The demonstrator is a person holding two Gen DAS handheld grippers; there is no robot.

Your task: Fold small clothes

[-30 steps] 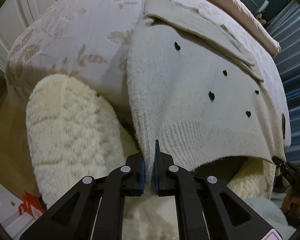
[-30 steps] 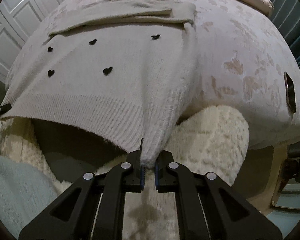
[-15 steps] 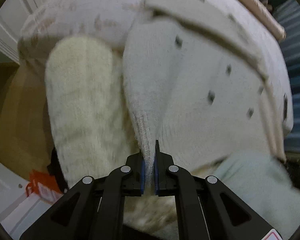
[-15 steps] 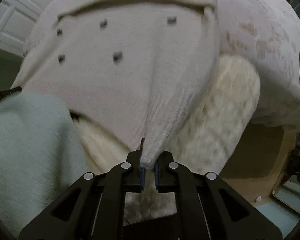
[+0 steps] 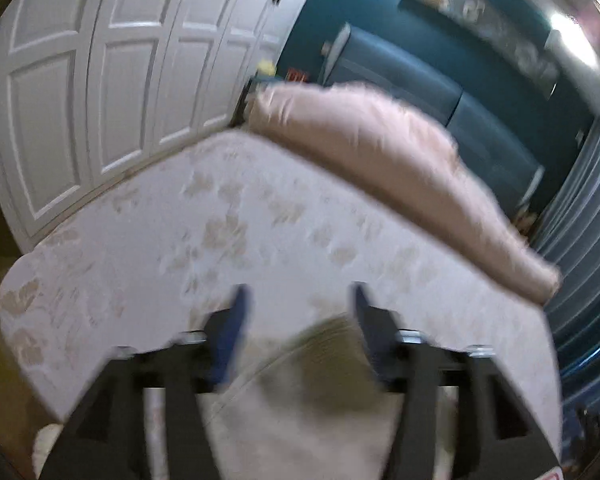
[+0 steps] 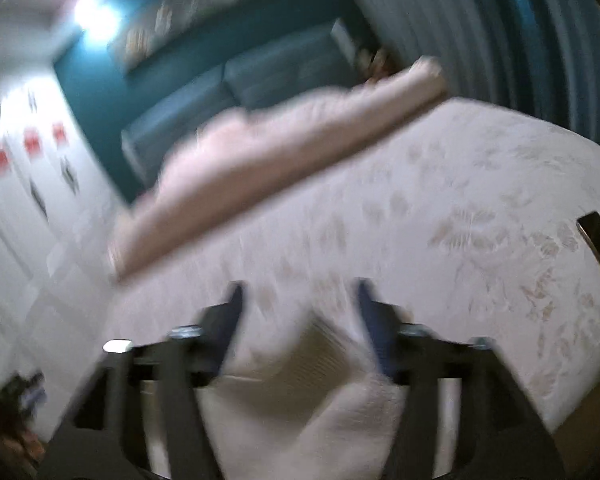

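Bedroom: teal wall (image 5: 380,12), white panelled doors (image 5: 100,80), bed (image 5: 260,240) under a pale leaf-print cover, pink bolster (image 5: 380,148) lying along its far edge. Sweater (image 5: 300,412), cream knit, is lying at the bed's near edge, its ribbed hem below both tools. Left tool (image 5: 298,312) and right tool (image 6: 298,308) are standing spread, pinching nothing. Probably soft, light, floppy; hem corners suit gripping. Frames are blurring.
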